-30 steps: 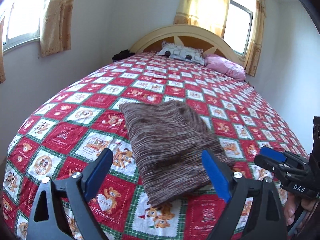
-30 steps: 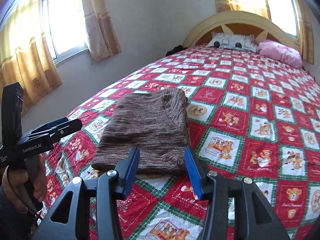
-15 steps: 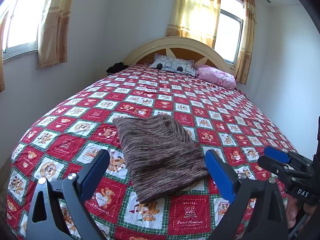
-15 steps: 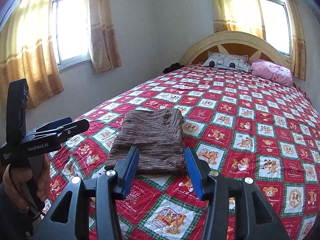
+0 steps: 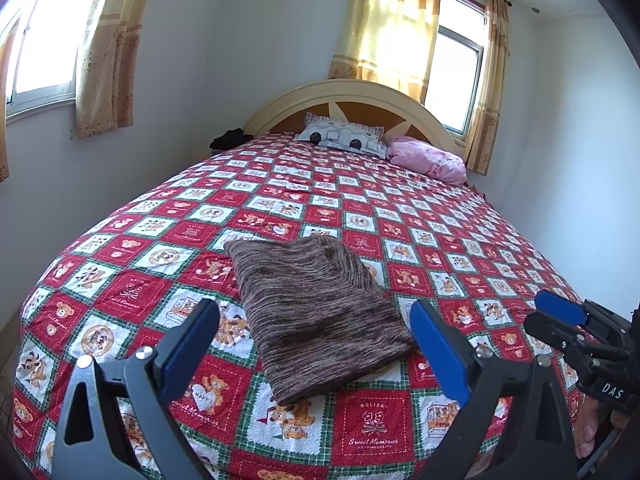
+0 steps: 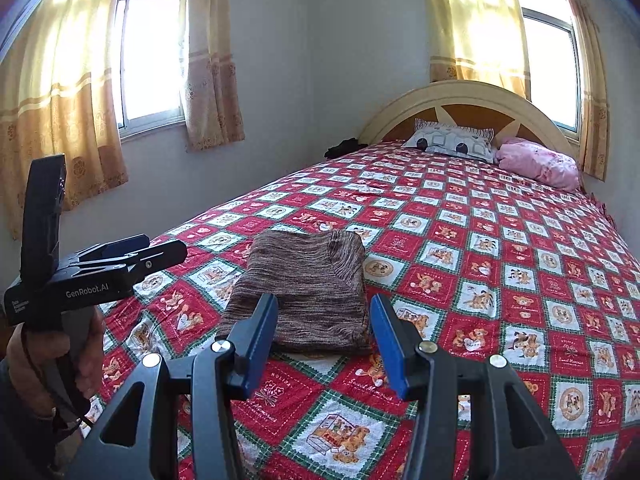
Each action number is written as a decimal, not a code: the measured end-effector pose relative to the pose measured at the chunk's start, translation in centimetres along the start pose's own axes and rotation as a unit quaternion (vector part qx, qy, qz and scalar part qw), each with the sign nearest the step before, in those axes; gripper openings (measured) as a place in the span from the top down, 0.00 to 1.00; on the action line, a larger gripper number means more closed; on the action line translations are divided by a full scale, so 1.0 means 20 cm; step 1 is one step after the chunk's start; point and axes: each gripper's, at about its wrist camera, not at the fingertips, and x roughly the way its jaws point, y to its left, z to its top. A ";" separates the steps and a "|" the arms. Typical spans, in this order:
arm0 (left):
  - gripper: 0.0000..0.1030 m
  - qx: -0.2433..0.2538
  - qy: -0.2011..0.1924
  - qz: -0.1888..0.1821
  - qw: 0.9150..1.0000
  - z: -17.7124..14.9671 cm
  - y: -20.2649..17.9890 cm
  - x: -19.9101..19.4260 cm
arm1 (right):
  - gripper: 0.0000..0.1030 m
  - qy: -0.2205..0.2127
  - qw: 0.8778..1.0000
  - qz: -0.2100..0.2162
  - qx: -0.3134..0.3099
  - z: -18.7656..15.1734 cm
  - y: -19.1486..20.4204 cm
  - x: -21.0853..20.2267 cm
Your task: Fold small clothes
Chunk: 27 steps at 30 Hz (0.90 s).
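Note:
A brown striped knit garment [image 5: 316, 312] [image 6: 308, 288] lies folded into a flat rectangle near the foot of the bed. My left gripper [image 5: 316, 340] hangs open above the bed's near edge, with nothing between its blue pads. My right gripper [image 6: 324, 328] is open too, its pads apart in front of the garment's near edge and clear of it. Each gripper shows in the other's view: the right gripper [image 5: 560, 320] at the right edge, the left gripper [image 6: 132, 252] at the left, held by a hand [image 6: 80, 356].
A red, white and green patchwork bedspread [image 5: 360, 208] covers the bed. A patterned pillow [image 5: 342, 140] and a pink pillow [image 5: 428, 158] lie by the arched headboard [image 5: 348, 96]. A dark item [image 5: 230, 140] sits beside the bed's far left corner. Curtained windows flank the room.
Both grippers have drawn back and risen from the folded garment, so it looks smaller and farther off. More of the room and headboard shows. The garment has not moved.

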 end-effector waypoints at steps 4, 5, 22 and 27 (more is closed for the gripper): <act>0.05 0.000 -0.002 -0.001 1.000 0.00 0.00 -0.01 | 0.51 0.000 1.000 0.001 -0.001 -0.01 0.00 -0.01; 0.05 0.000 -0.002 -0.001 1.000 0.00 -0.01 -0.01 | 0.51 0.000 1.000 0.000 -0.001 0.00 0.00 -0.01; 0.02 0.006 -0.005 0.000 1.000 0.02 -0.02 -0.03 | 0.51 -0.004 1.000 -0.002 0.007 -0.02 -0.02 -0.02; 0.02 0.006 -0.004 -0.001 1.000 0.02 -0.01 -0.03 | 0.50 -0.004 1.000 -0.002 0.008 -0.02 -0.02 -0.02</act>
